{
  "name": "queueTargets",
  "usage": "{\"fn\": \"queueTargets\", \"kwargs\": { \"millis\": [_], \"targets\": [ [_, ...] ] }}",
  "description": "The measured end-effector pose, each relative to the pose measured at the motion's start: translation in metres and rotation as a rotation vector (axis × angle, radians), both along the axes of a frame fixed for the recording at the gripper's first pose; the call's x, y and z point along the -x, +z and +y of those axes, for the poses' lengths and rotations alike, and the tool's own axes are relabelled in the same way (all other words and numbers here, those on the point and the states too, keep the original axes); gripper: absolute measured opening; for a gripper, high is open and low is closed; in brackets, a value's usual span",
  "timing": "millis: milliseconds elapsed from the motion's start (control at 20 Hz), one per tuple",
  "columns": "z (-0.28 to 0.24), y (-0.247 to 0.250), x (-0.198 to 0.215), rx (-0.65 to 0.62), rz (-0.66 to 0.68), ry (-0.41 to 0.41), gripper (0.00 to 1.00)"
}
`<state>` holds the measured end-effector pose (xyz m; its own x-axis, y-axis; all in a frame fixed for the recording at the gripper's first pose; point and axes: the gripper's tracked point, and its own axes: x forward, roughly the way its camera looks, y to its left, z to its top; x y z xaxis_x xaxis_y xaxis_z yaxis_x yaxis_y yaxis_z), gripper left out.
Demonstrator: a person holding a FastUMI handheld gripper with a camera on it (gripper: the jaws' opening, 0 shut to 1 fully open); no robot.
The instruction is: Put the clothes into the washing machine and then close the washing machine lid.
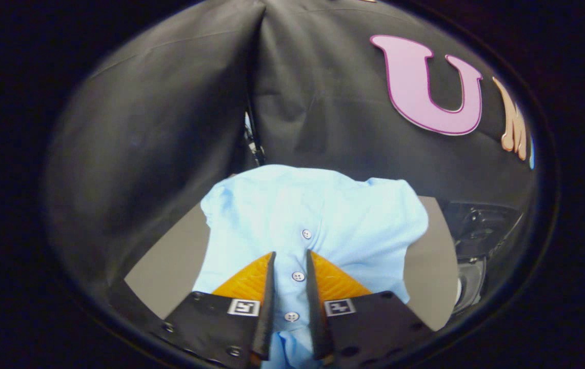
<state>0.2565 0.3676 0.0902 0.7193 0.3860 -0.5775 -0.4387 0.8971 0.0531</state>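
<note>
light blue button-up shirt (318, 220) mid-frame on the grey table (169, 266), tool (290, 259) pinching its button placket, dark washing machine (477, 241) at right

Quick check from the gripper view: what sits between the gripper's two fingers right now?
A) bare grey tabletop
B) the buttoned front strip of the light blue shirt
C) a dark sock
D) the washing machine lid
B: the light blue shirt has its buttoned strip running between the fingers of the gripper, which close in on the fabric from both sides, above the grey table.
</note>
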Motion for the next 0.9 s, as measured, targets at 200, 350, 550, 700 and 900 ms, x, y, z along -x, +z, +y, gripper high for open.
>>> {"fn": "queueTargets", "kwargs": {
  "millis": [200,350,550,700,900],
  "targets": [
    [0.004,0.004,-0.002,-0.160,0.042,0.027,0.19],
    [-0.001,0.016,-0.005,-0.114,-0.036,0.047,0.08],
    [-0.005,0.068,-0.007,-0.193,-0.171,0.127,0.08],
    [-0.028,0.100,-0.014,-0.205,-0.255,0.092,0.07],
    [-0.076,0.140,-0.014,-0.209,-0.384,0.018,0.07]
  ]
}}
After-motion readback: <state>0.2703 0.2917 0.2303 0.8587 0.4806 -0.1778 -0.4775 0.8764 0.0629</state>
